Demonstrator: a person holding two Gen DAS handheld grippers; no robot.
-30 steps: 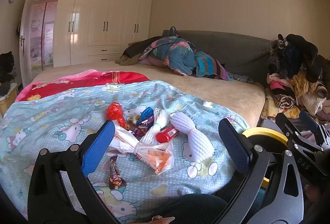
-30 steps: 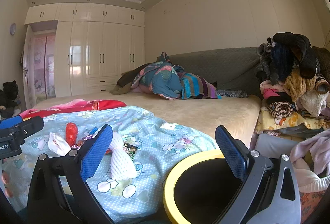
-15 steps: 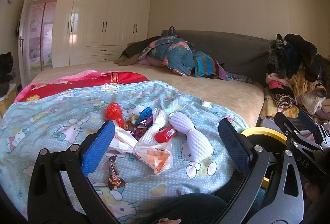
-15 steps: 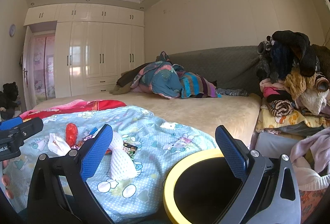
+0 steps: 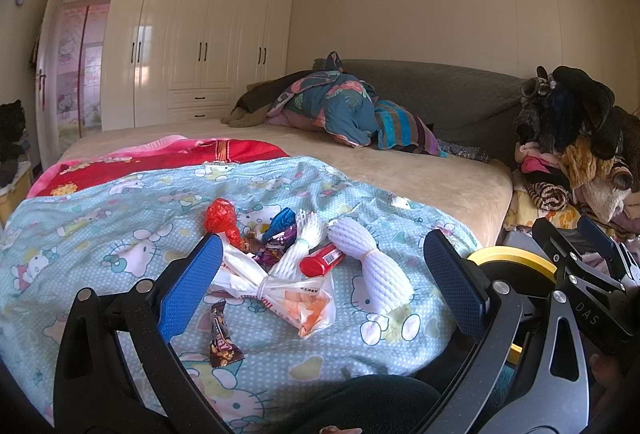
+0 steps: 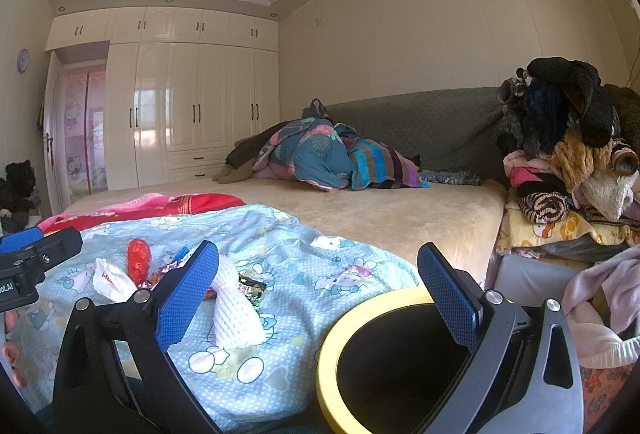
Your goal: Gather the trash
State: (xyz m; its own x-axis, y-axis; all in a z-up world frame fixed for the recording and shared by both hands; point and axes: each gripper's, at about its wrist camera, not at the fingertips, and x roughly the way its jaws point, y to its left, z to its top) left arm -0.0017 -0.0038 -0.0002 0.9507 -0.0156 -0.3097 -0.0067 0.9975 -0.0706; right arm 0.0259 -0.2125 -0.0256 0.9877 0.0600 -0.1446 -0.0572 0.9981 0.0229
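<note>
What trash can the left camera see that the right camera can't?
Only the left wrist view shows the red tube, the knotted plastic bag and the brown wrapper. Only the right wrist view looks down into the yellow-rimmed bin, which looks empty. Both show the white foam net and red crinkly wrapper on the blue blanket.

Both tools are alike — the left gripper and the right gripper each have black, cut-out arms tipped with blue, finely textured pads, and round silver screws at the joints. Seen from the left wrist, the right gripper's side bears white letters, "DAS". Below the left gripper's arms sits something dark — possibly the person's clothing, though the edge blurs it.
</note>
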